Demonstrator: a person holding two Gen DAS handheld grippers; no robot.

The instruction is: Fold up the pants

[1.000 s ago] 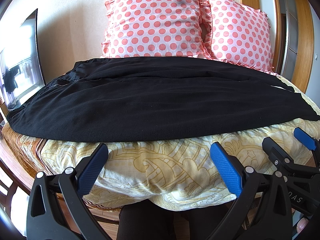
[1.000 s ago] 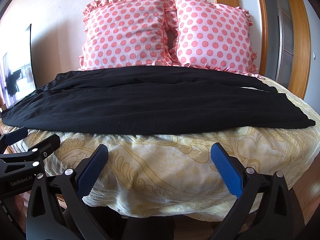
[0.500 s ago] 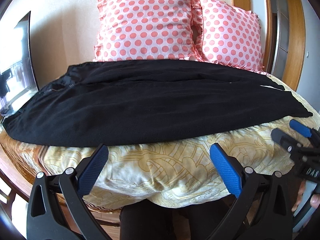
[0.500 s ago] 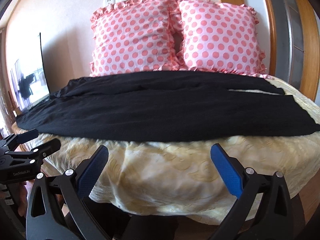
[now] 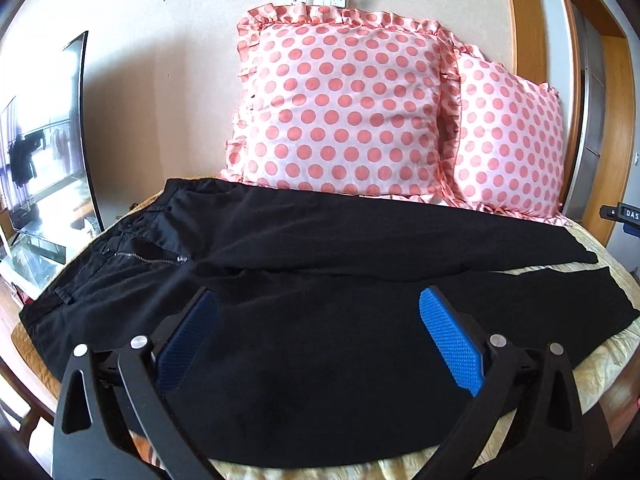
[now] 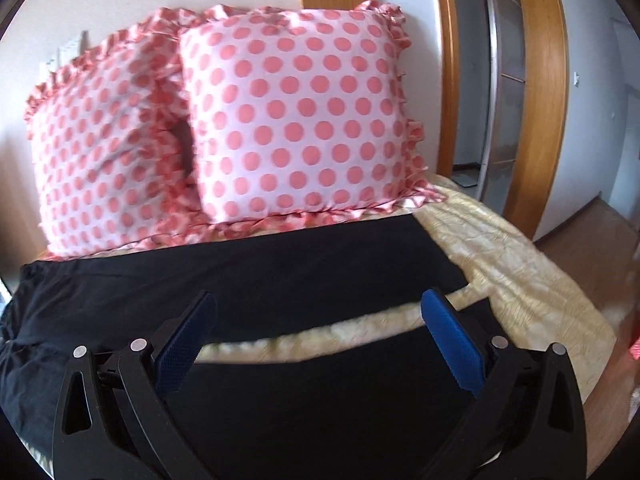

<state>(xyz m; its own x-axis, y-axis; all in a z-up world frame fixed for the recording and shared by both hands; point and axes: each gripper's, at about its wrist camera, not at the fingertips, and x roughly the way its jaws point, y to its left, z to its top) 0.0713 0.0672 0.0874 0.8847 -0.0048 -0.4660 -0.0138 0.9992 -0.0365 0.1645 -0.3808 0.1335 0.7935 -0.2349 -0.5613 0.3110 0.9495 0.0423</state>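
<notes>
While both tools hang low over the bed, we see the black fabric pants (image 5: 320, 280) spread flat across the pale yellow patterned bedspread (image 6: 520, 280), filling the lower half of each frame. Our left hand-held gripper (image 5: 318, 344) has its blue-padded fingers (image 5: 450, 346) set wide apart with nothing between them, just above the near pant leg; the zipper and waistband lie at the middle left of that frame. Our right hand-held gripper (image 6: 318, 344) is likewise spread and empty, over the leg ends, where a strip of bedspread shows between the two legs. Two pink polka-dot ruffled pillows (image 5: 344, 108) lean on the wall at the upper centre. A dark flat screen (image 5: 44, 152) stands at far left.
</notes>
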